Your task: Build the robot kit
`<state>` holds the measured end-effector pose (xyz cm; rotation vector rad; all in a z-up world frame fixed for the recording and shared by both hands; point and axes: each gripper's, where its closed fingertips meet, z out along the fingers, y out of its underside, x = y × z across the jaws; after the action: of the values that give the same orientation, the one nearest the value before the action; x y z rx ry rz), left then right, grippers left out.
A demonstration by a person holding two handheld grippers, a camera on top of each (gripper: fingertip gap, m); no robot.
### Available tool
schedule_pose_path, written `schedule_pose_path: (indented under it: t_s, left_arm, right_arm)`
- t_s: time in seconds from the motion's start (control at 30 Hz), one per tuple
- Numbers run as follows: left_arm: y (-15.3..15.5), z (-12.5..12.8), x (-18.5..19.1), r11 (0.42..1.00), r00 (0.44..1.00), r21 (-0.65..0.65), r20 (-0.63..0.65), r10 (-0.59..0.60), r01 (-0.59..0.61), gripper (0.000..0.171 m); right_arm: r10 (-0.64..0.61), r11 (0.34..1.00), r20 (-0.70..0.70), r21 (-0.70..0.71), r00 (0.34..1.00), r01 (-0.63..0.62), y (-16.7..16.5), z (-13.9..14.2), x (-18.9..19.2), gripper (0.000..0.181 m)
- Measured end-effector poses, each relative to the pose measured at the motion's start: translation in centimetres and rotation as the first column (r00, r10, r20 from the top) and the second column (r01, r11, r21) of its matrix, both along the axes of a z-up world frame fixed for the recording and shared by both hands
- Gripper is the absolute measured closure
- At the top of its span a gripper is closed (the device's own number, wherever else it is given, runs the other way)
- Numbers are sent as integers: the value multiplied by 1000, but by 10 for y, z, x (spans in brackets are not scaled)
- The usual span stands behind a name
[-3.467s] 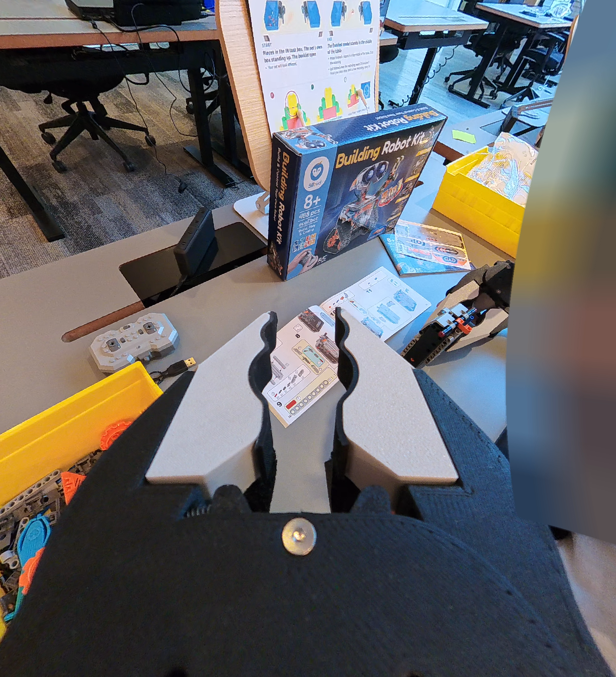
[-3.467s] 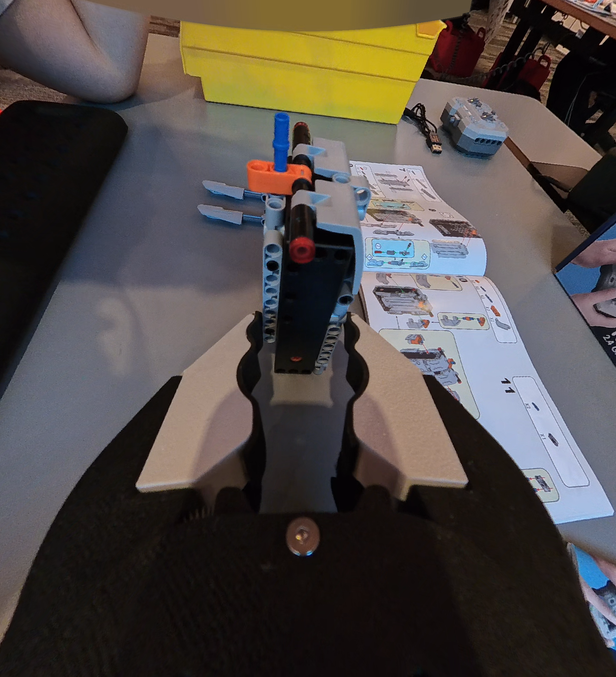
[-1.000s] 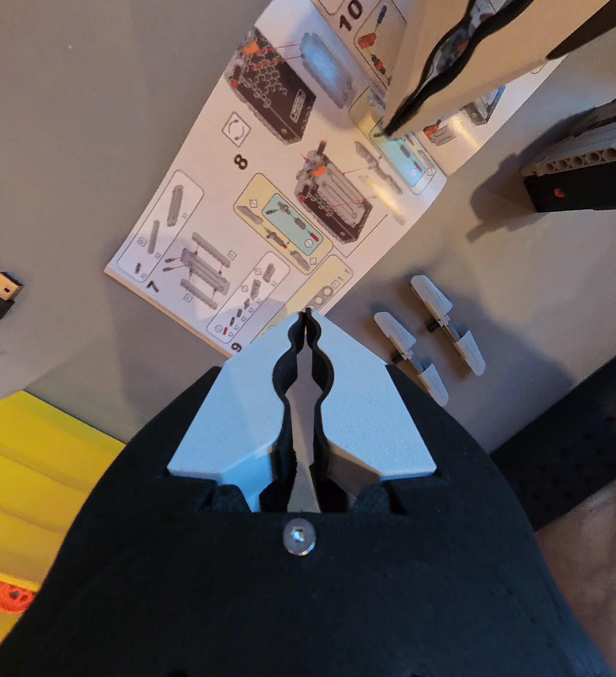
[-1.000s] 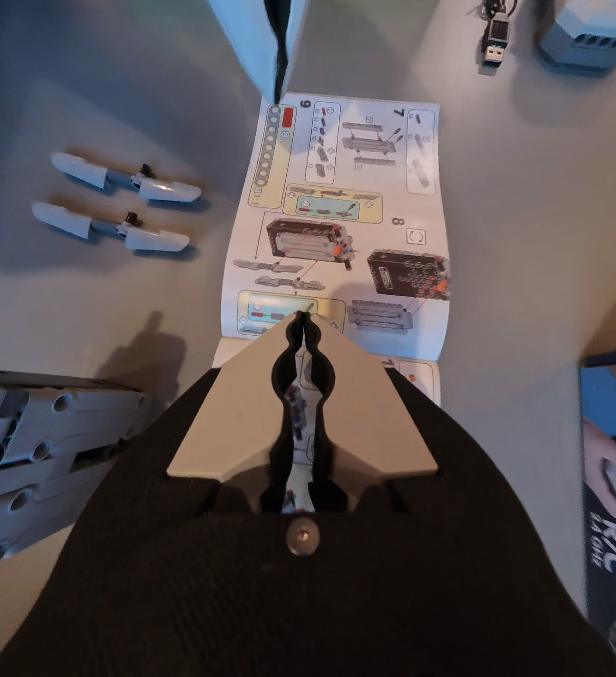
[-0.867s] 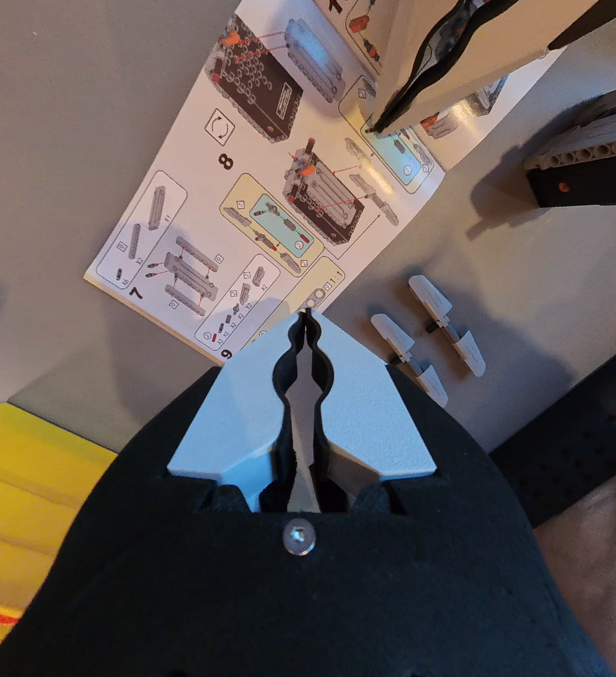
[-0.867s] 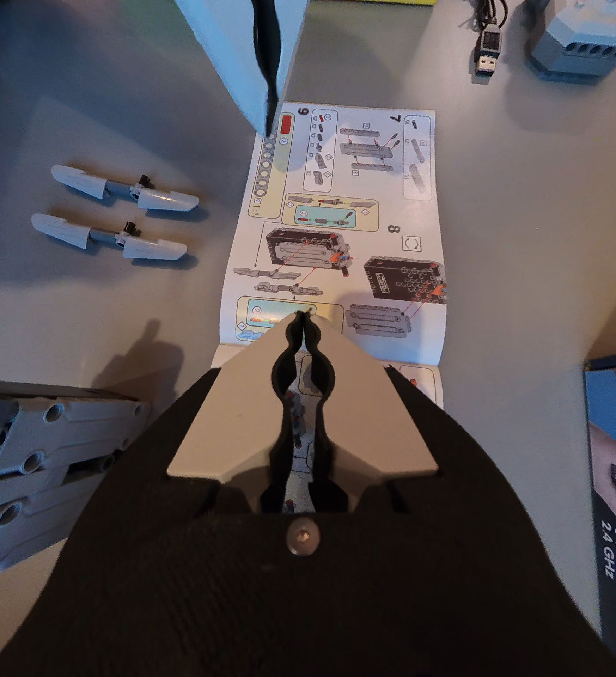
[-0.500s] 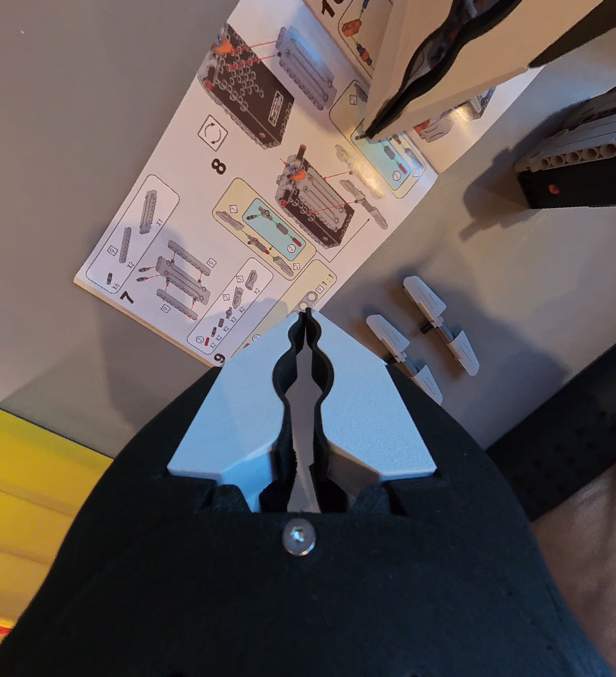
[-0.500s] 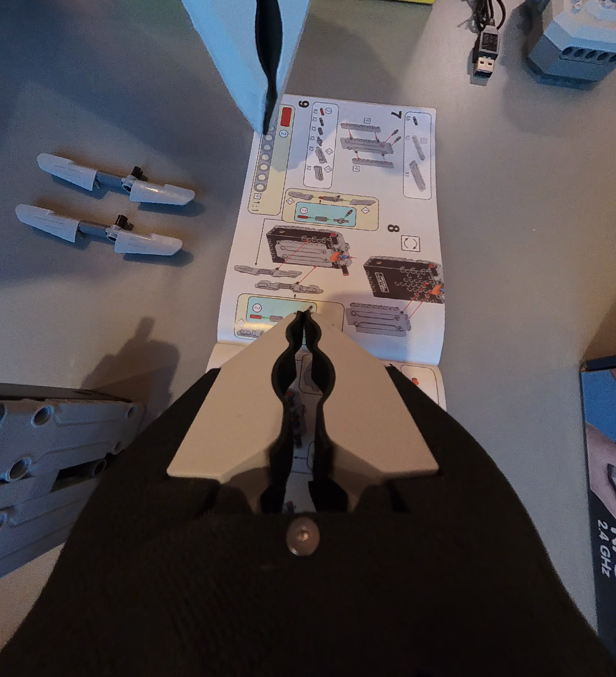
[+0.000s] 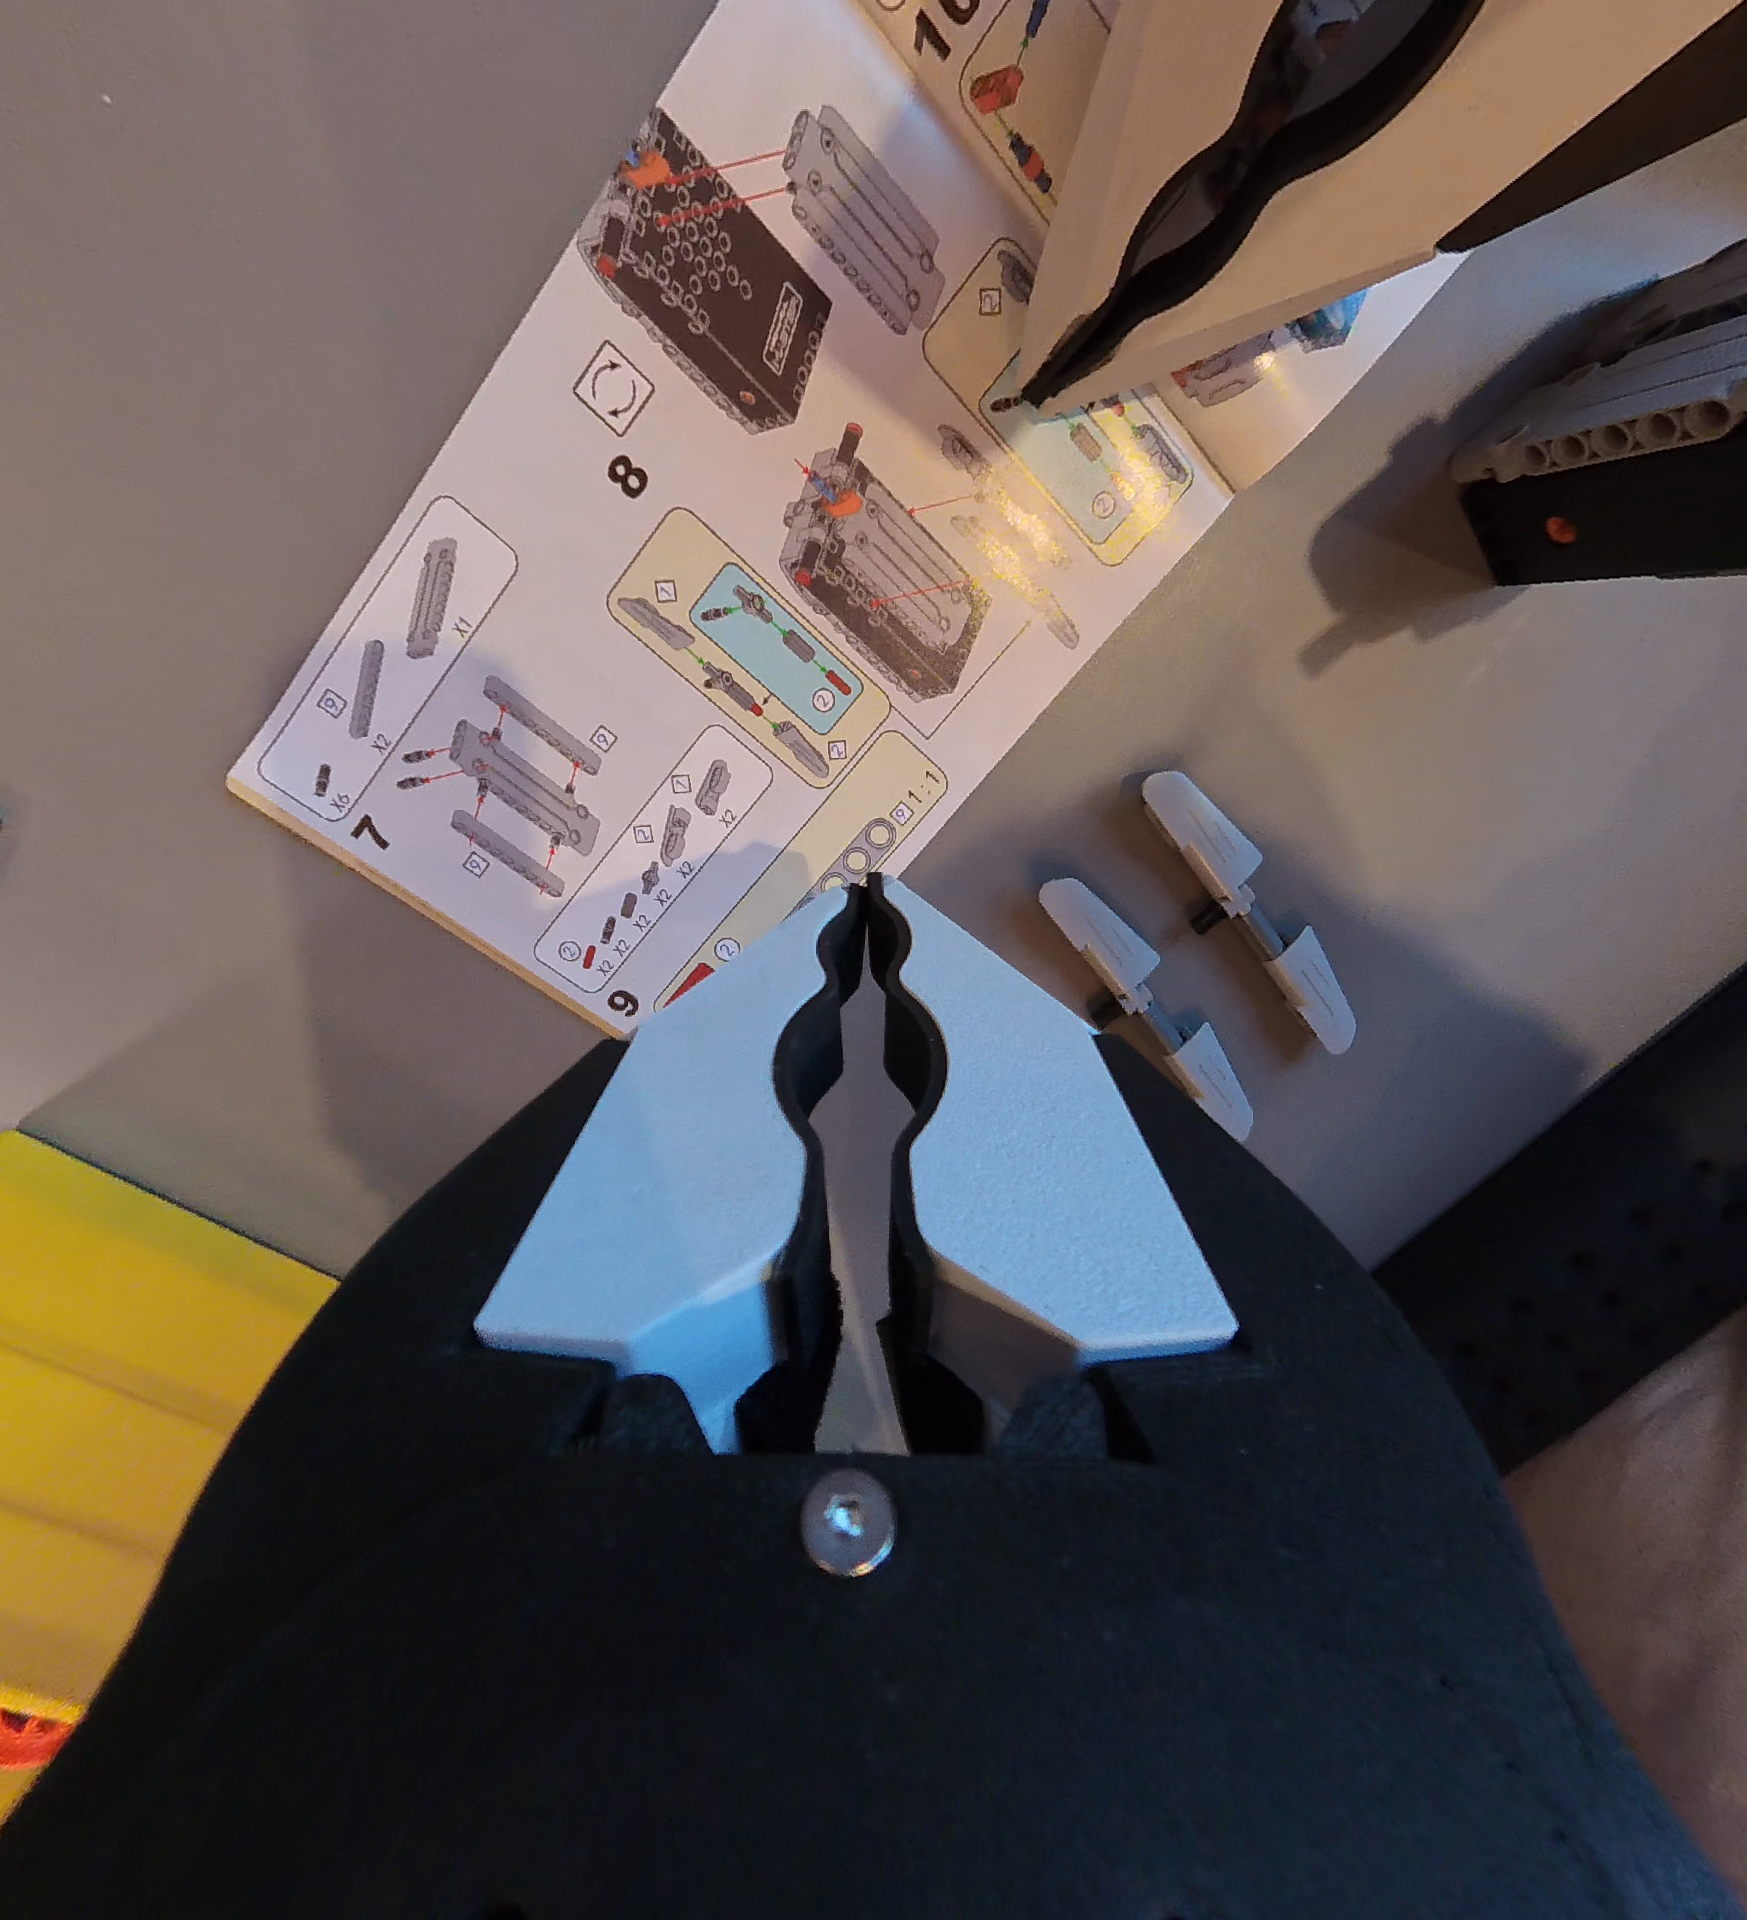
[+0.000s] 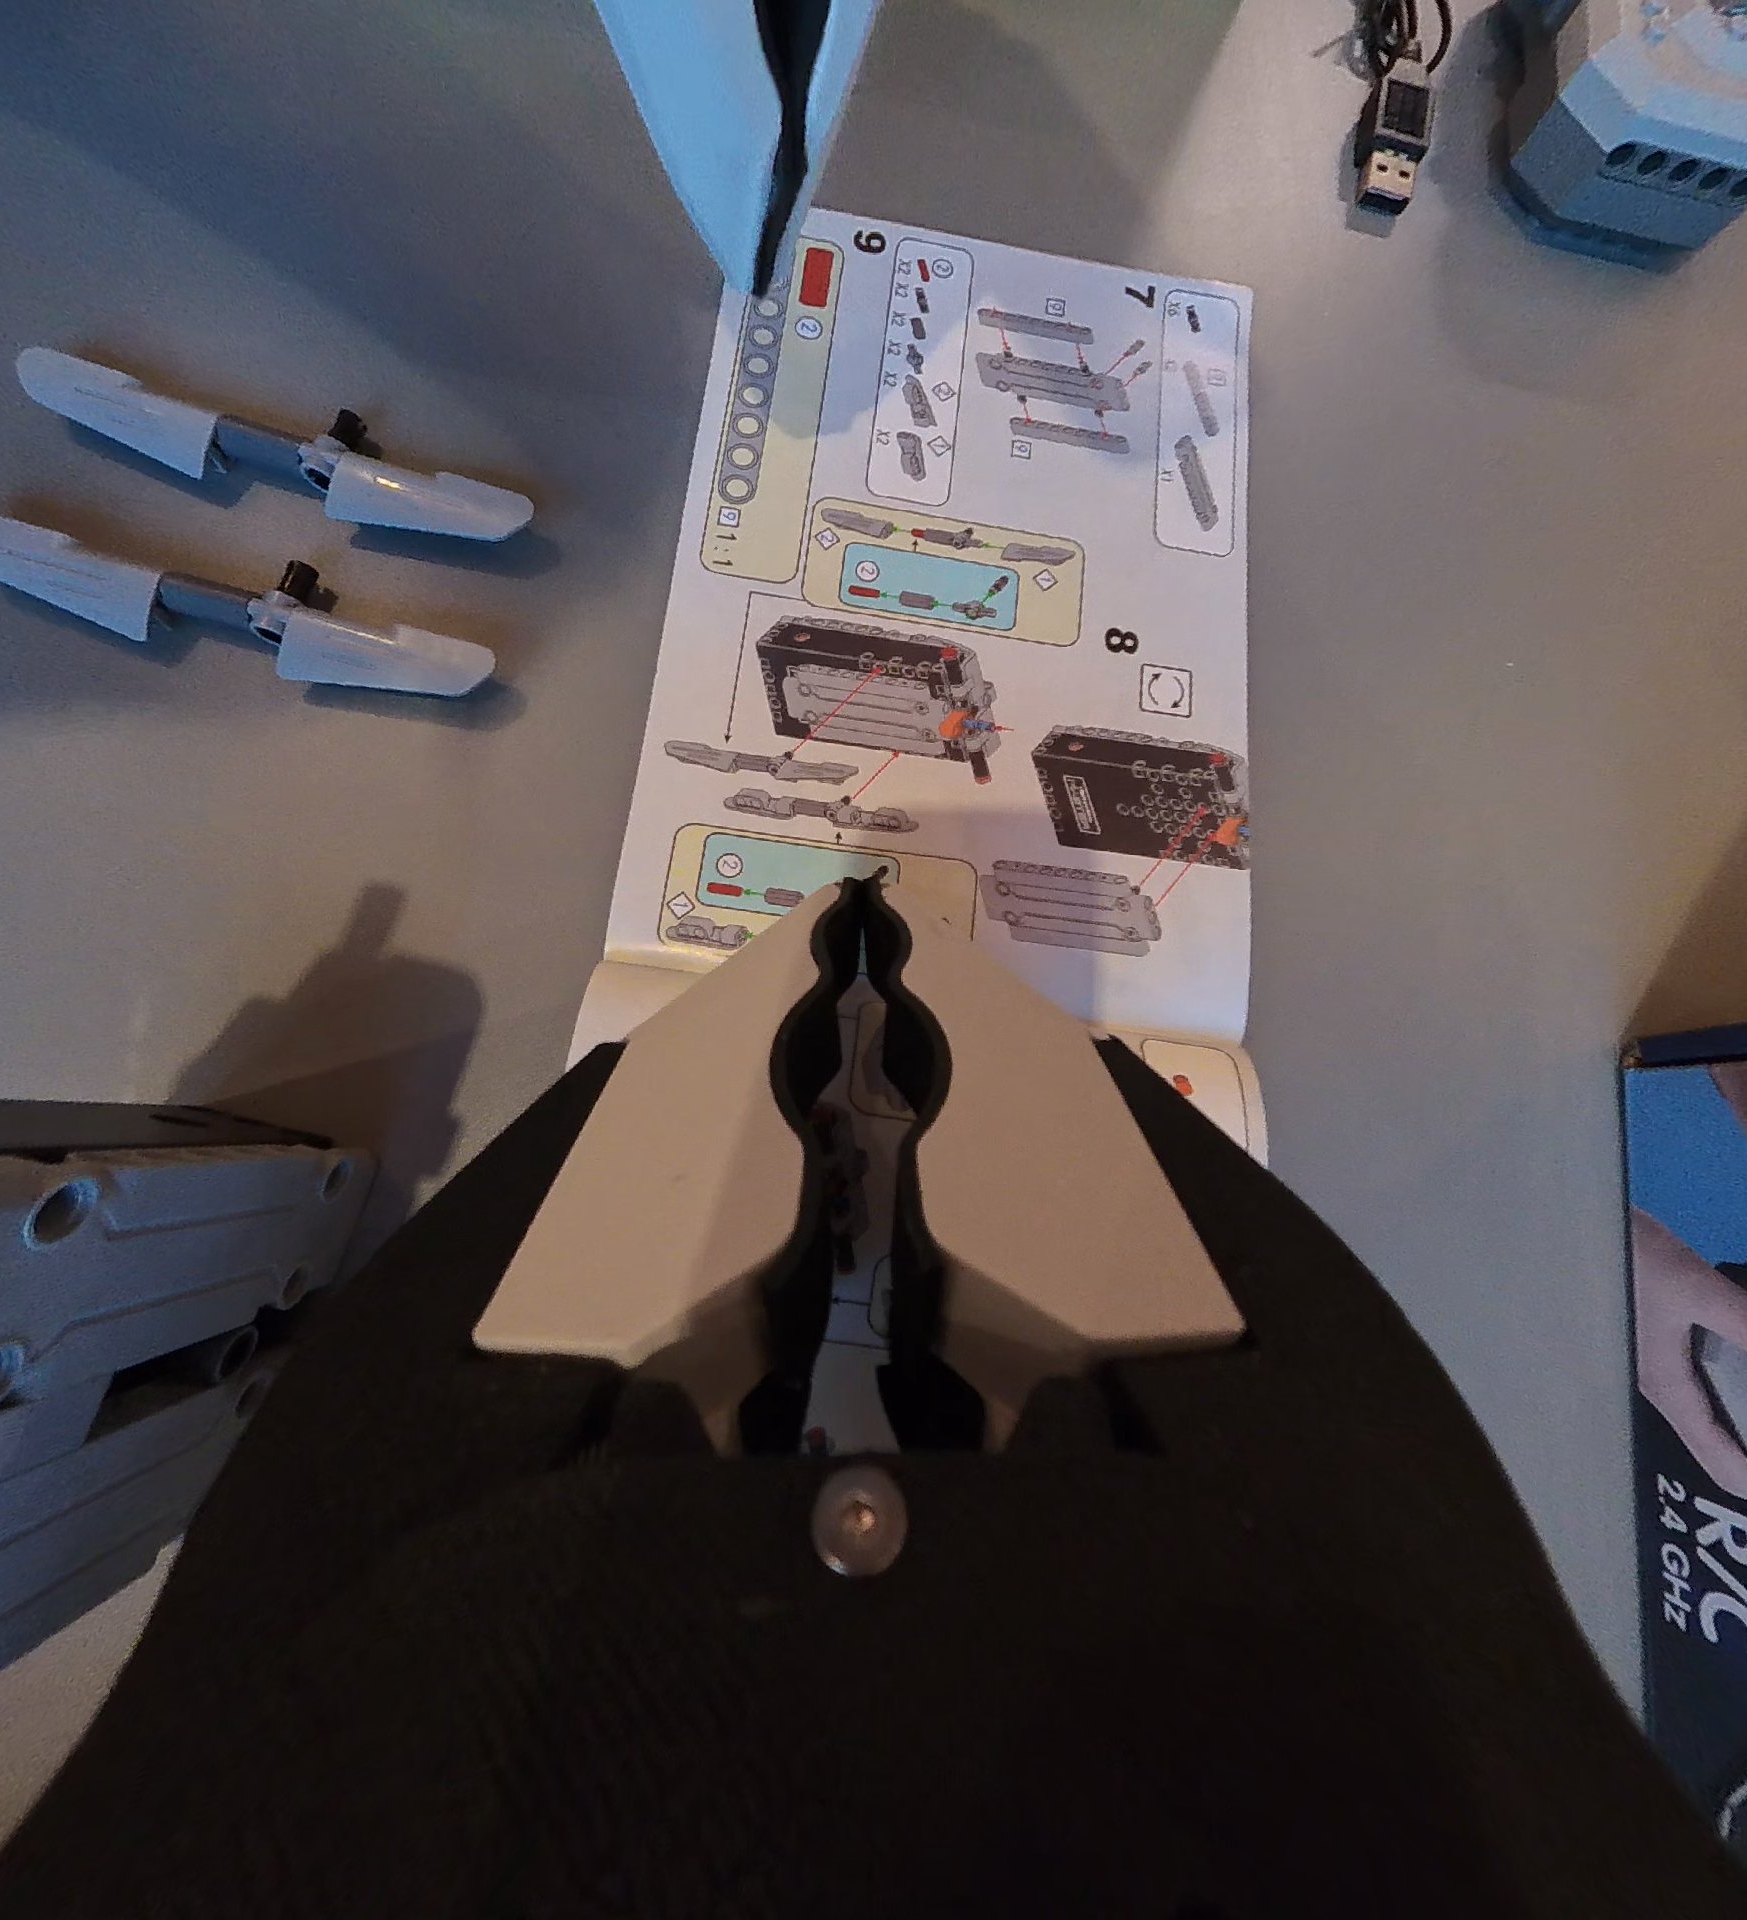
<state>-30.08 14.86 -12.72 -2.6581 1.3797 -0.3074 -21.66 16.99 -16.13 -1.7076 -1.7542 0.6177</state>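
Grey matte table [image 9: 121,312] | both tools, left tool [image 9: 867,885] and right tool [image 10: 861,885], pinched together, empty | tips over glossy paper booklet [image 10: 1056,520]

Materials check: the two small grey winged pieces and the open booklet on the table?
Winged pieces: probably moulded plastic, smooth light grey, a small highlight on one, darker grey connector bars. Booklet: printed paper, slightly glossy, curling at the fold.
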Motion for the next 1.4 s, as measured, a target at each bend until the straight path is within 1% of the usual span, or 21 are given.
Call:
schedule_pose_path:
  t_s: [0.4, 0.63, 0.77, 0.83, 0.93, 1.13, 1.23, 1.3, 1.4]
  left_arm:
    - [-1, 4, -2, 1000, 1000, 7, 5, 2, -2, 171]
    - [1, 1, -1, 1000, 1000, 5, -1, 2, -2, 171]
    - [5, -8, -1, 1000, 1000, -8, -11, 11, -11, 171]
    - [10, -12, 3, 1000, 1000, 7, -9, 23, -23, 171]
    - [13, -19, 12, 1000, 1000, 27, -9, -3, 3, 171]
    - [12, -39, 12, 1000, 998, -11, -55, -3, 2, 171]
    - [14, -40, 13, 1000, 999, -12, -51, 0, -1, 171]
    - [14, -40, 14, 1000, 999, -16, -44, 4, -5, 171]
    - [14, -40, 14, 1000, 999, -12, -46, 4, -5, 171]
  right_arm:
    - [2, 1000, -22, -11, 1000, -2, 0, 0, 0, 181]
    - [7, 1000, -36, -12, 999, -7, 0, 1, 0, 181]
    - [9, 1000, -43, -13, 999, -9, 0, 1, 0, 181]
    - [11, 1000, -48, -12, 999, -12, 0, 1, -1, 181]
    - [13, 1000, -58, -14, 998, -14, 0, 2, 0, 181]
    - [18, 1000, -64, -6, 998, -19, 0, 2, 0, 181]
    - [31, 1000, -75, 8, 997, -30, -1, 5, 0, 181]
    - [46, 998, -76, 46, 996, -43, 1, 9, 1, 181]
    - [53, 996, -13, 76, 999, -51, 2, 7, 8, 176]
